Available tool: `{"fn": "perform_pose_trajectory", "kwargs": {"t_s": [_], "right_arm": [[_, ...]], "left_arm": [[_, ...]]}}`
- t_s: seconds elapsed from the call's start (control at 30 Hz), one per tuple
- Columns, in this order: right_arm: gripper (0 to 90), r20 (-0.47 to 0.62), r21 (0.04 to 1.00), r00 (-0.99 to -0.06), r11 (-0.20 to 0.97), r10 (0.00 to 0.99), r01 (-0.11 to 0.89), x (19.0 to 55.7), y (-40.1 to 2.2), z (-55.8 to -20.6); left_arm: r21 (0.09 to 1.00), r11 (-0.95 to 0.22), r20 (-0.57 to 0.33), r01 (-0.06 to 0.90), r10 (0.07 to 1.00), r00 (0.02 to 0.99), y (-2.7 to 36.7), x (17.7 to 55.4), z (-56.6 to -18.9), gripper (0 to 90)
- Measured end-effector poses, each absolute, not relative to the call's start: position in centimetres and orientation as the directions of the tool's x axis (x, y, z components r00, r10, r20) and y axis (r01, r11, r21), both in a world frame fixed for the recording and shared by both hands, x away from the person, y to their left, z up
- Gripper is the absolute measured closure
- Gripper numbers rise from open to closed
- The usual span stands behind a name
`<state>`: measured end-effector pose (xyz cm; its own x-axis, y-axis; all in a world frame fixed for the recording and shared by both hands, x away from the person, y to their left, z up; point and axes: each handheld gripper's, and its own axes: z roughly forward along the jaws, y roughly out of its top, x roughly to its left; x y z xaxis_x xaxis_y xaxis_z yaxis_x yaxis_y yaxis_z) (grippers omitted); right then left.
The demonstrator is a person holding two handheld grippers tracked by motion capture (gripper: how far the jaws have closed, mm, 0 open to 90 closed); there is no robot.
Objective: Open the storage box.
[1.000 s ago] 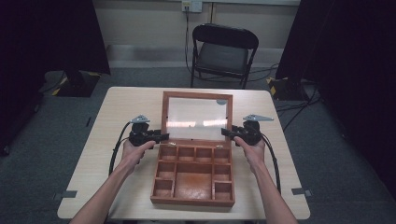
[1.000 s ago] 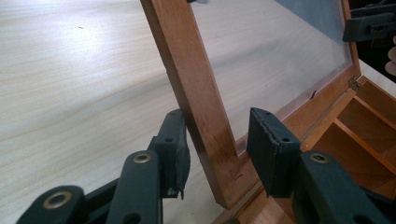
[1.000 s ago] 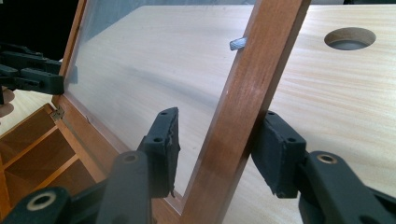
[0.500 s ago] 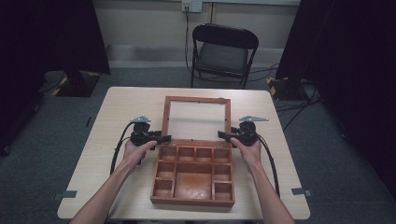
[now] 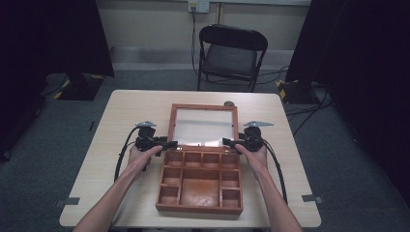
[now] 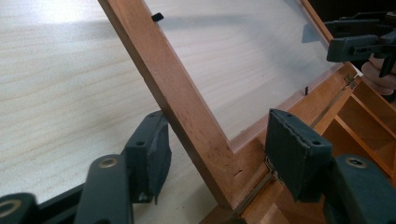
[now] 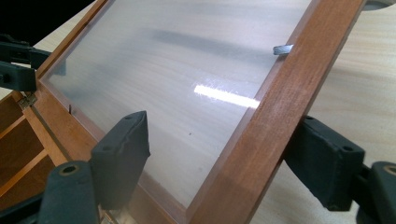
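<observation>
Lid laid back on the table, both grippers loosening at its side rails.

In the high view we see the wooden box near the table's front edge, its glazed lid swung open behind it, with the left gripper and right gripper at the lid's lower corners. In the left gripper view we see the jaws, which have just been opening, straddle the lid's side rail with a gap on each side. In the right gripper view we see the jaws, also just opening, stand wide around the opposite rail; whether the outer pad still touches it we cannot tell.
</observation>
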<state>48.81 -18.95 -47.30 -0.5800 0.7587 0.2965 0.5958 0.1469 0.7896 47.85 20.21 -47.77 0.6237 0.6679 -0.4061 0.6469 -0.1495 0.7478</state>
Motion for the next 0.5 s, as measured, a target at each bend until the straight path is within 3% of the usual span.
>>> {"fn": "perform_pose_trajectory", "kwargs": {"t_s": [0.17, 0.5], "right_arm": [[19.6, 0.308, 0.771, -0.564, 0.146, 0.766, 0.620, 48.9, -19.1, -47.7], [18.1, 0.381, 0.729, -0.537, 0.113, 0.753, 0.675, 49.1, -19.6, -48.4]], "left_arm": [[0.727, -0.128, -0.442, 0.674, 0.664, 0.603, 20.4, 48.1, -48.1, 35.5], [0.731, -0.144, -0.417, 0.667, 0.679, 0.604, 20.3, 48.0, -48.1, 33.4]]}}
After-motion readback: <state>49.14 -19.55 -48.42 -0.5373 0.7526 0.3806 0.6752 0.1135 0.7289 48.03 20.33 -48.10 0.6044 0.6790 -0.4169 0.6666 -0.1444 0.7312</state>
